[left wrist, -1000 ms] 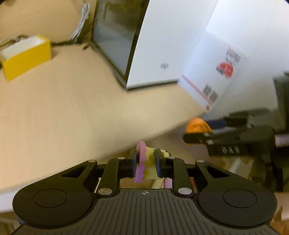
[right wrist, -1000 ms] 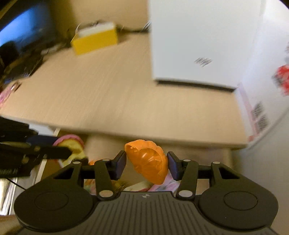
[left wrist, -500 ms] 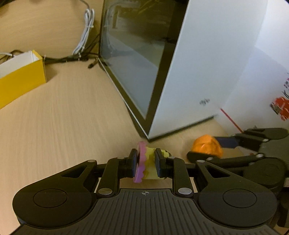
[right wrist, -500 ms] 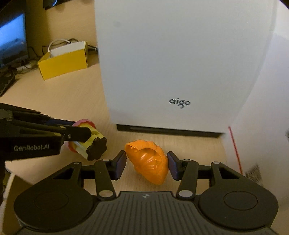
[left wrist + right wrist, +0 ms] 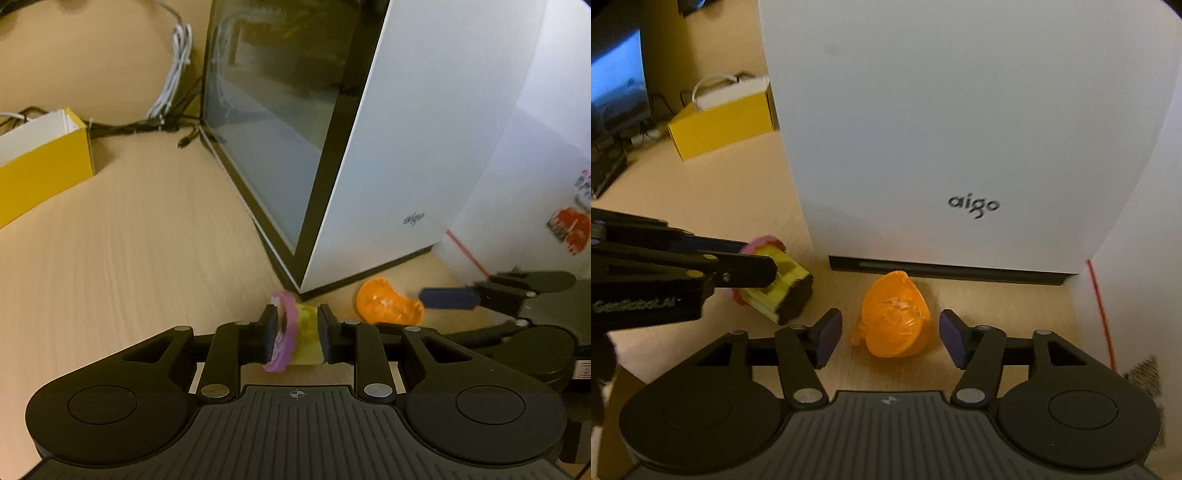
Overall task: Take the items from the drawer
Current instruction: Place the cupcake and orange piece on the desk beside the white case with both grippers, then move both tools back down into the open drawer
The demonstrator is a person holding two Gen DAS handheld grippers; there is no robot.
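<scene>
Two toys on the desk, both drops underway
Right gripper (image 5: 888,338) jaws just spread wide, orange toy (image 5: 894,314) freed mid-frame; left gripper (image 5: 294,334) easing open, pads apparently touching pink-yellow toy (image 5: 293,332)

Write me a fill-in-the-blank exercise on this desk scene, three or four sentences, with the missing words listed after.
1. The toy lying between the open jaws of the right hand-held gripper is coloured ____.
2. The box far off on the wooden desk is ____.
3. The brand word printed on the white computer case reads ____.
4. The pink and yellow toy sits between the jaws of the ____ hand-held gripper.

Missing words: orange; yellow; aigo; left
</scene>
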